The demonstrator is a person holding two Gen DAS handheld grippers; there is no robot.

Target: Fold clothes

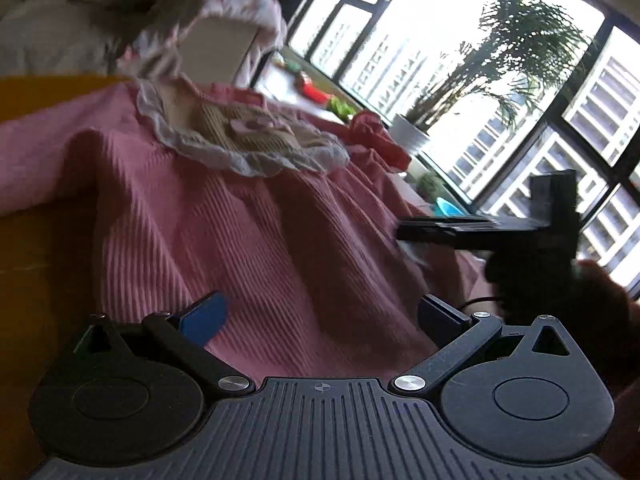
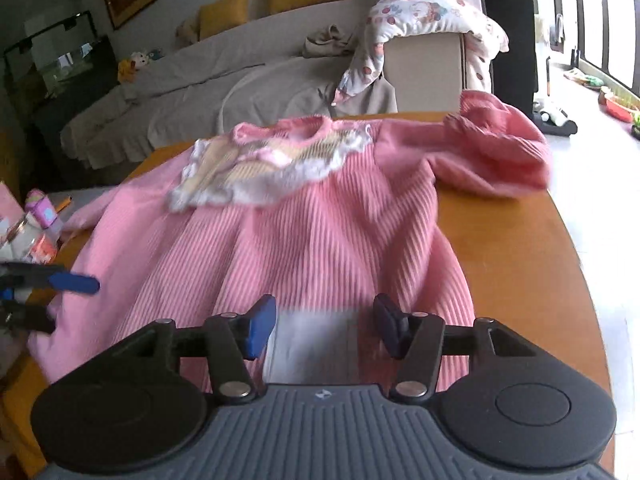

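A pink ribbed child's dress (image 2: 304,240) with a white lace bib (image 2: 260,172) lies face up, spread on a wooden table (image 2: 532,264). Its right sleeve (image 2: 496,152) is bunched near the table's far right. My right gripper (image 2: 324,328) is open, low over the dress's bottom hem. My left gripper (image 1: 320,316) is open over the lower left part of the dress (image 1: 248,240). The left gripper also shows at the left edge of the right wrist view (image 2: 52,284), and the right gripper shows in the left wrist view (image 1: 480,228).
A chair draped with a patterned white garment (image 2: 424,8) stands behind the table. Small bottles and boxes (image 2: 32,224) sit at the table's left. A grey sofa (image 2: 200,76) is behind. Large windows and potted plants (image 1: 480,92) lie beyond.
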